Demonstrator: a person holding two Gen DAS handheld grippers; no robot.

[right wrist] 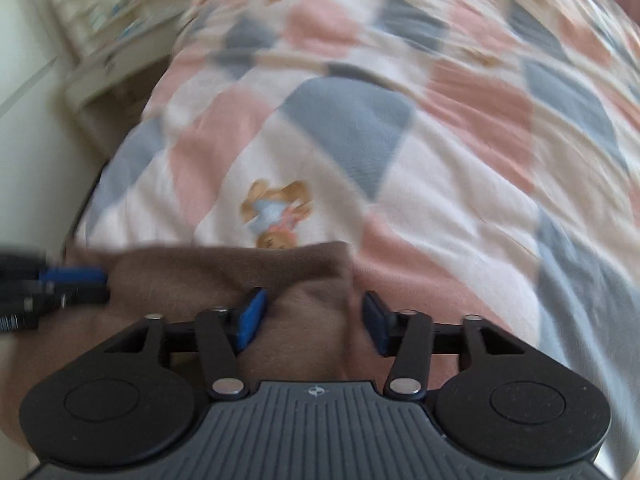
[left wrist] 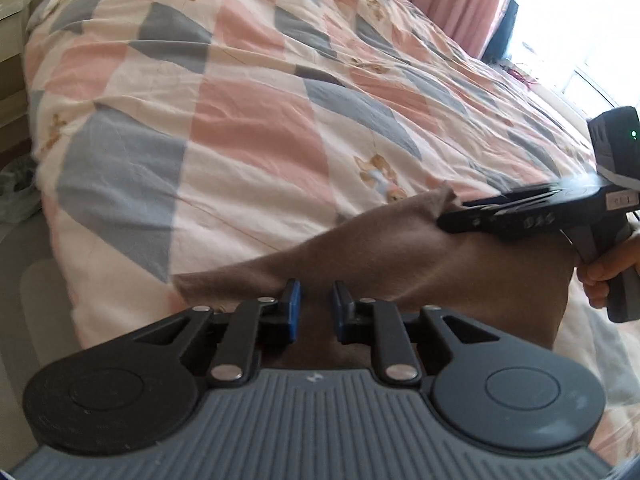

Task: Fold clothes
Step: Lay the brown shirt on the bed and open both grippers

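A brown garment [left wrist: 400, 272] lies on the near edge of the bed, folded into a broad band; it also fills the lower middle of the right wrist view [right wrist: 200, 276]. My left gripper [left wrist: 316, 308] hovers low over its near left part, its blue pads a short way apart with cloth showing in the gap. My right gripper [right wrist: 314, 316] stands wide open over the garment's right end, just short of a raised corner [right wrist: 344, 248]. From the left wrist view the right gripper [left wrist: 448, 222] is seen side-on, its tip at that corner, with a hand [left wrist: 600, 280] on its handle.
A quilt [left wrist: 248, 120] in pink, grey and white diamonds with bear prints covers the bed. A pale bedside cabinet [left wrist: 12, 40] and a plastic bag [left wrist: 16, 196] are on the left. Pink curtains [left wrist: 460, 0] and a bright window are at the far right.
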